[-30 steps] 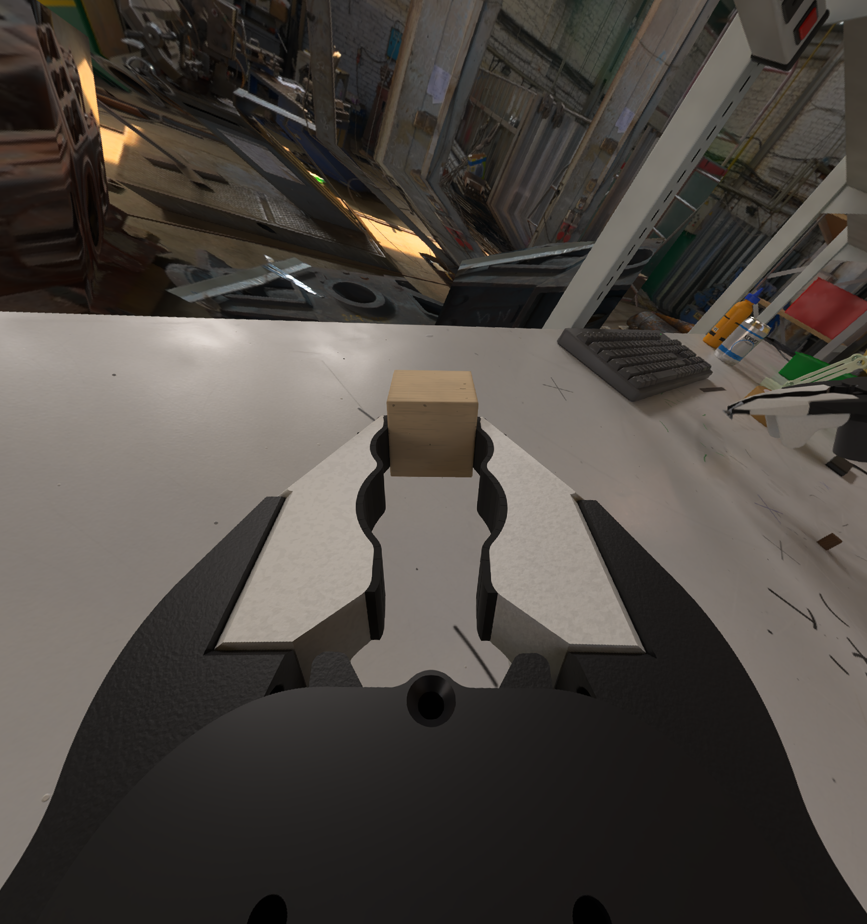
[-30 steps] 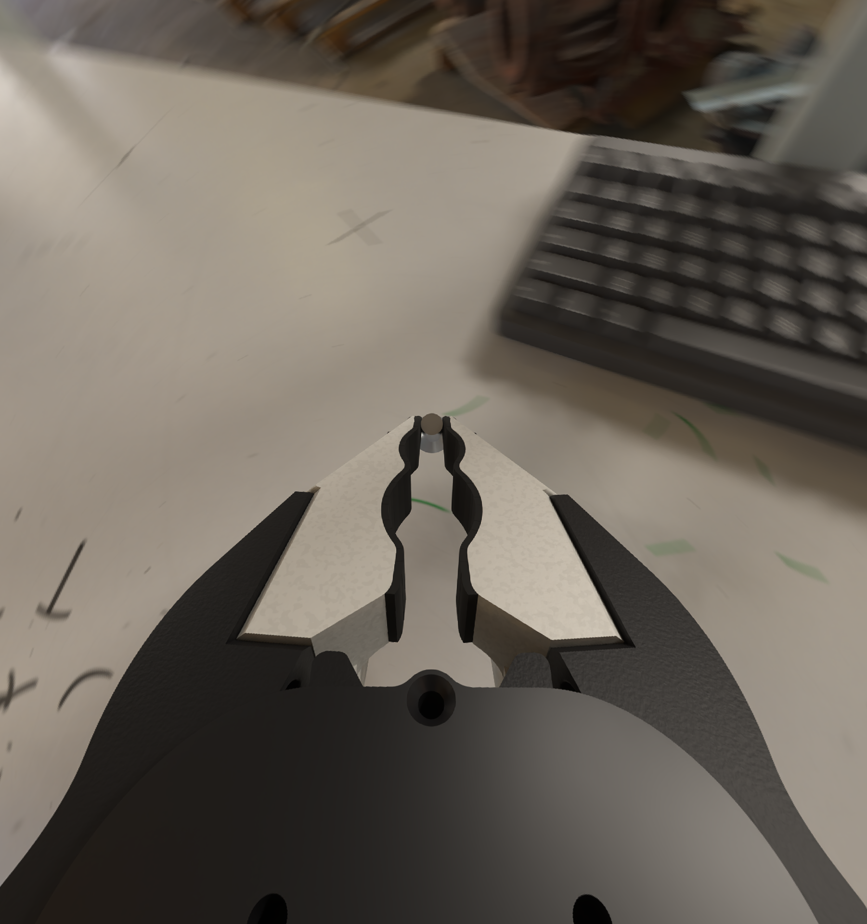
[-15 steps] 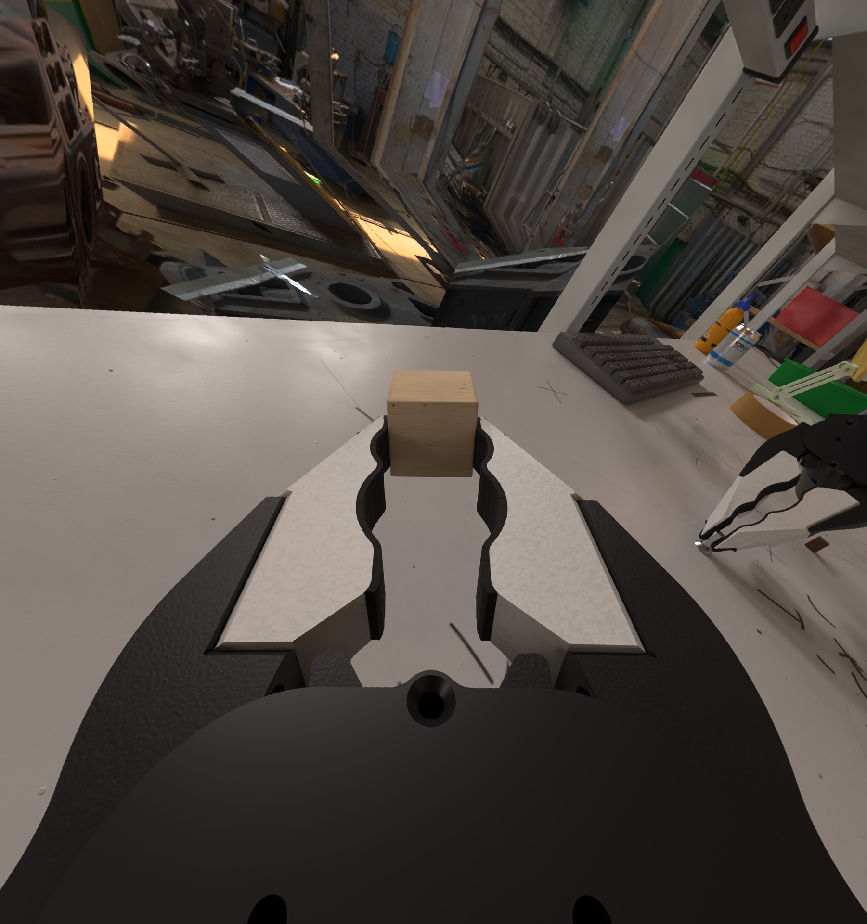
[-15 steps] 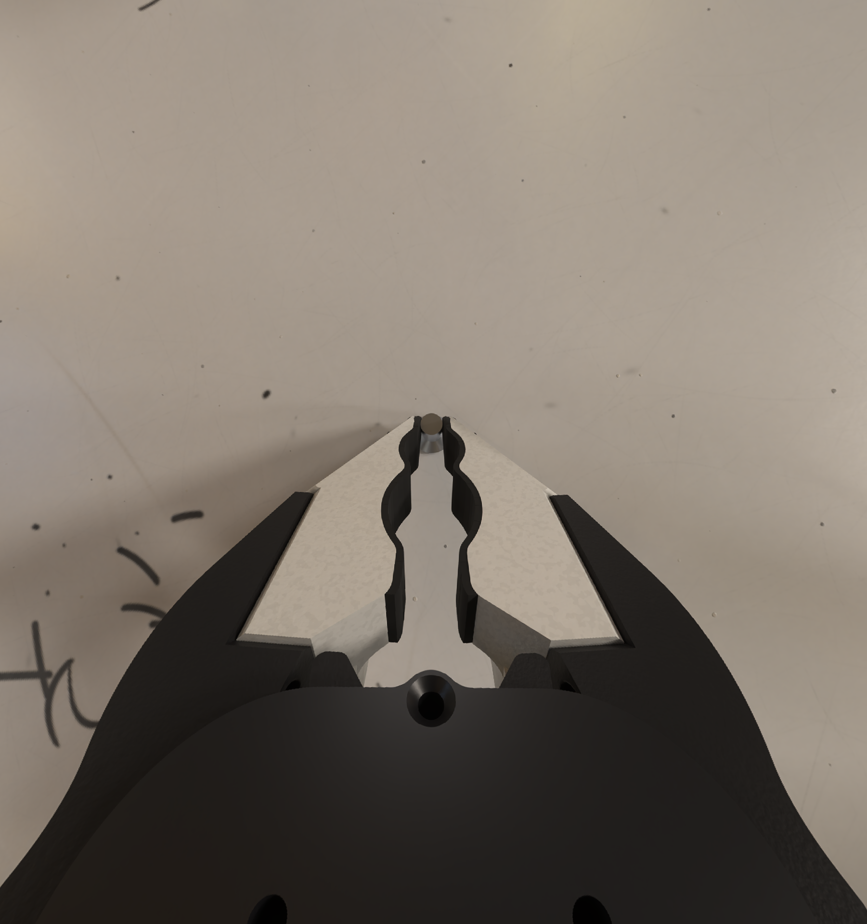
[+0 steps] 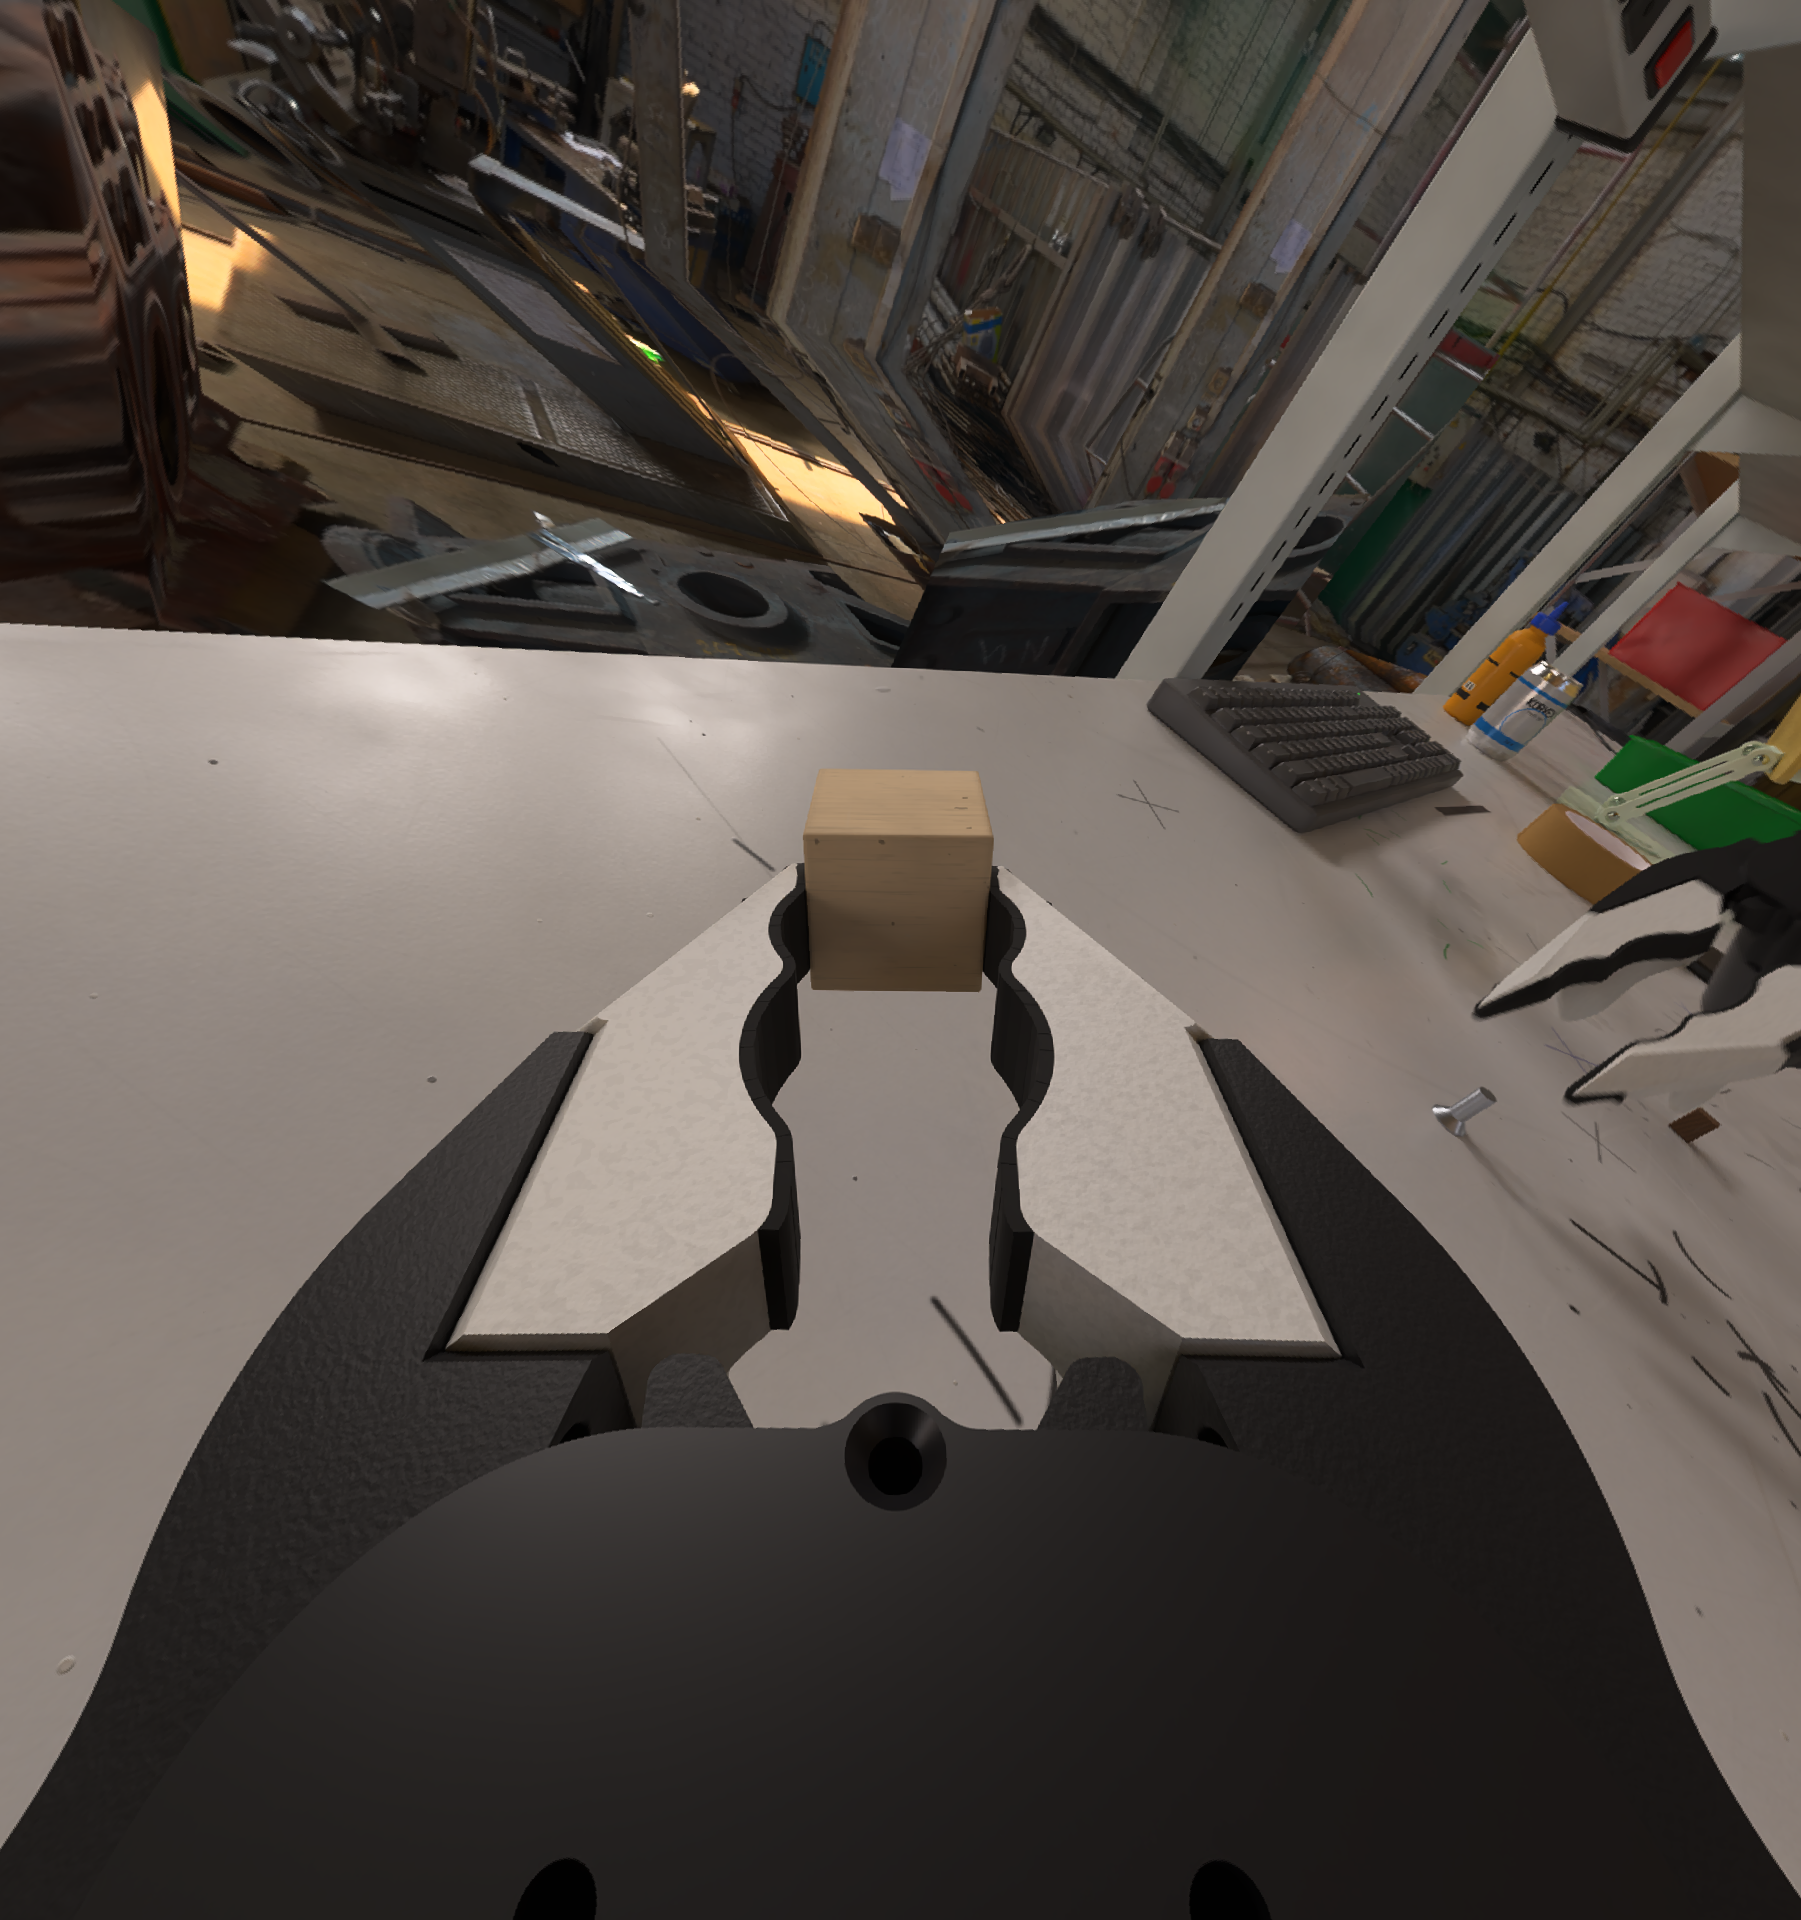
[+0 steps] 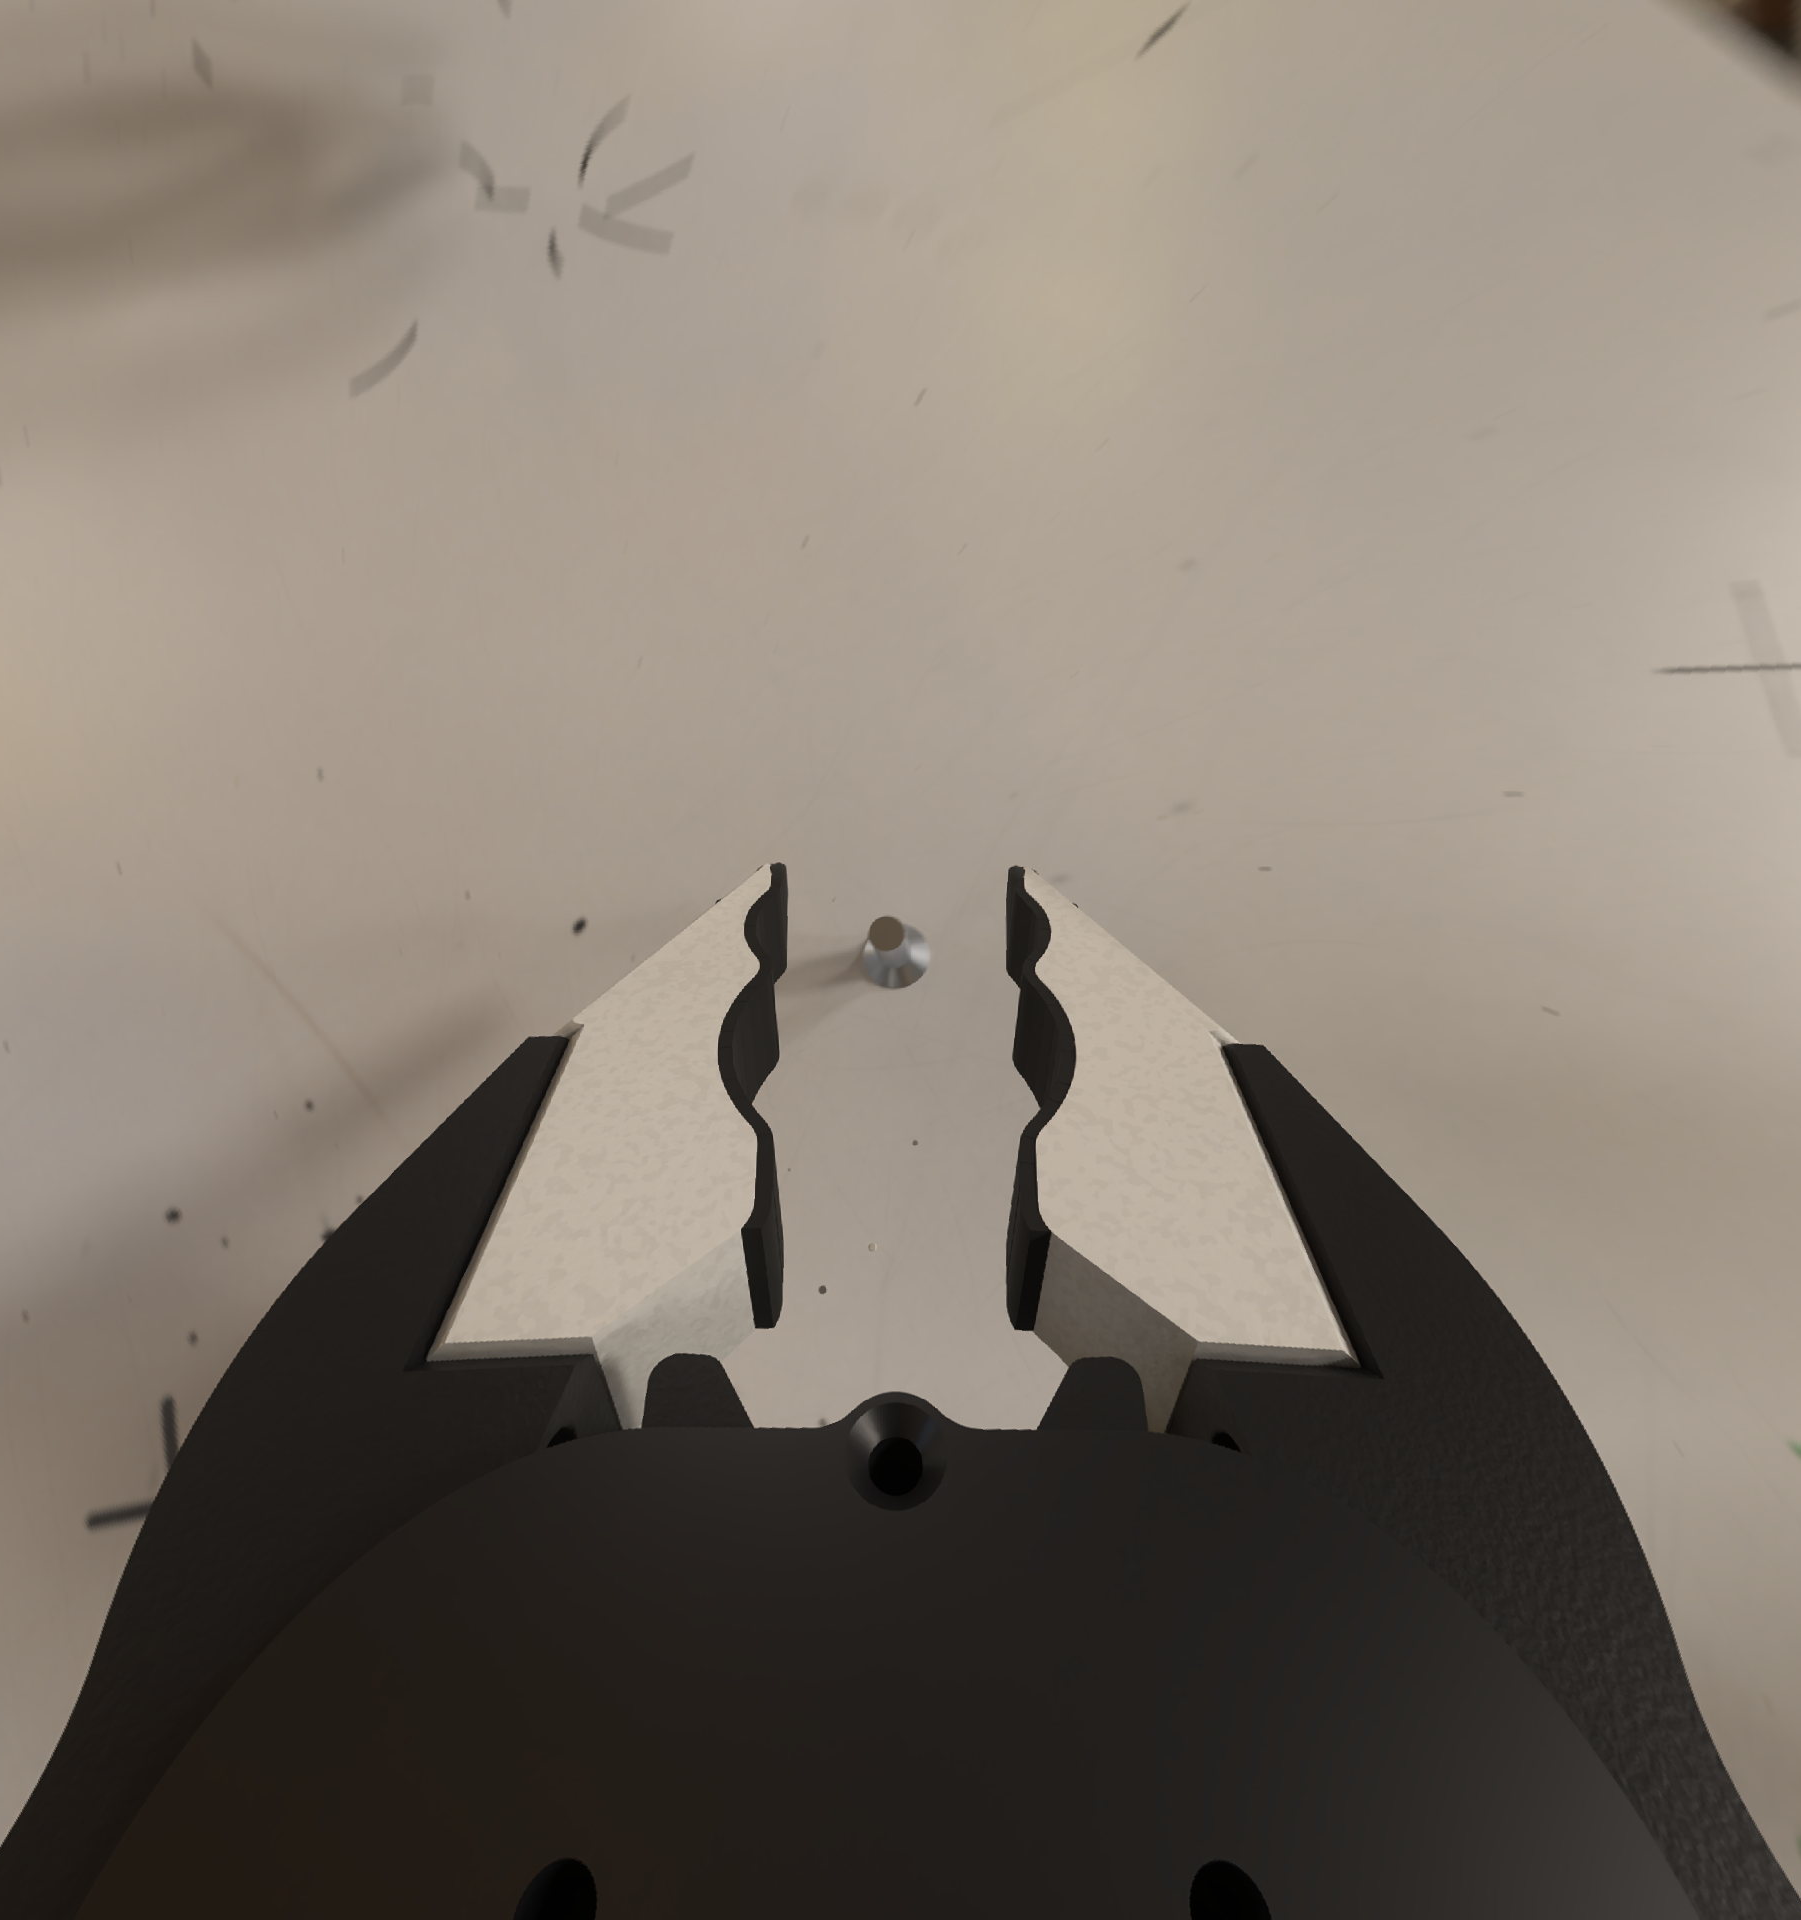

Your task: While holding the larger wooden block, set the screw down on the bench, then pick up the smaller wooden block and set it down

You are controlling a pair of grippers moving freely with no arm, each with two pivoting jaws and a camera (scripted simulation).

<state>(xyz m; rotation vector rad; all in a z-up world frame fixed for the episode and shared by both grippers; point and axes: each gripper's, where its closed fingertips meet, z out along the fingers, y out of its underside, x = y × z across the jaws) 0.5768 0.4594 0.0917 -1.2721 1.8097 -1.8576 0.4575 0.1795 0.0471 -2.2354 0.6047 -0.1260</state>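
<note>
One pale cubic wooden block (image 5: 894,883) is gripped at frame centre by the left gripper (image 5: 894,925), while one small silver metal screw (image 6: 894,954) is seen released between the parted fingers of the right gripper (image 6: 896,914).

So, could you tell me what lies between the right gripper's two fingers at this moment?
In the right wrist view, the screw stands on the bare bench between the open fingers of the right gripper, touching neither. Nothing else lies there.

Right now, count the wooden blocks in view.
1: the larger wooden block, clamped between the left gripper fingertips above the bench. The smaller block is outside both views.
</note>
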